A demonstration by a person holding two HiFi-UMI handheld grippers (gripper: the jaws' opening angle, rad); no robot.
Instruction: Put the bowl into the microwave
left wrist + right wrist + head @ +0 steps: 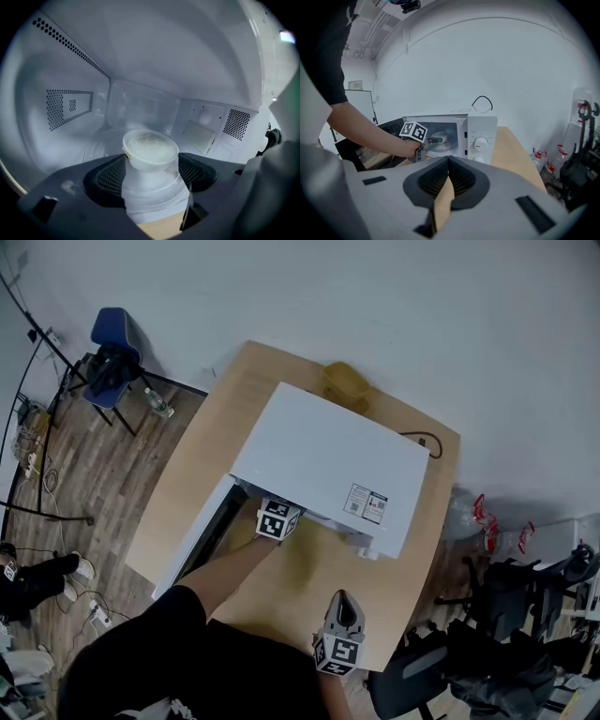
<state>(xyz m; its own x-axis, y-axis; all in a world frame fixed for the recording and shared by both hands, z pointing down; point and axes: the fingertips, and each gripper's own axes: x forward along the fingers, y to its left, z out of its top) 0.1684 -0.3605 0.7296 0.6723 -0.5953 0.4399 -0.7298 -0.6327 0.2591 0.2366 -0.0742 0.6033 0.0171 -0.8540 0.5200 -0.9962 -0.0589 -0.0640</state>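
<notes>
Left gripper [151,174] grasps bowl [150,149], already inside microwave [328,460] cavity. Remaining: set down, release. Right gripper [449,164], clenched and empty, waits at microwave's 6 o'clock.

A black short-sleeved shirt [178,643] was worn; the grey left tool [151,173] and right tool [449,161] carried black-and-white marker cubes [278,519].

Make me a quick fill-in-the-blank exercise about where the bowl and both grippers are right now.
1. The left gripper grips the ___ inside the microwave.
2. The right gripper has its jaws ___, with nothing between them.
3. The microwave door stands ___.
Missing: bowl; shut; open.
</notes>
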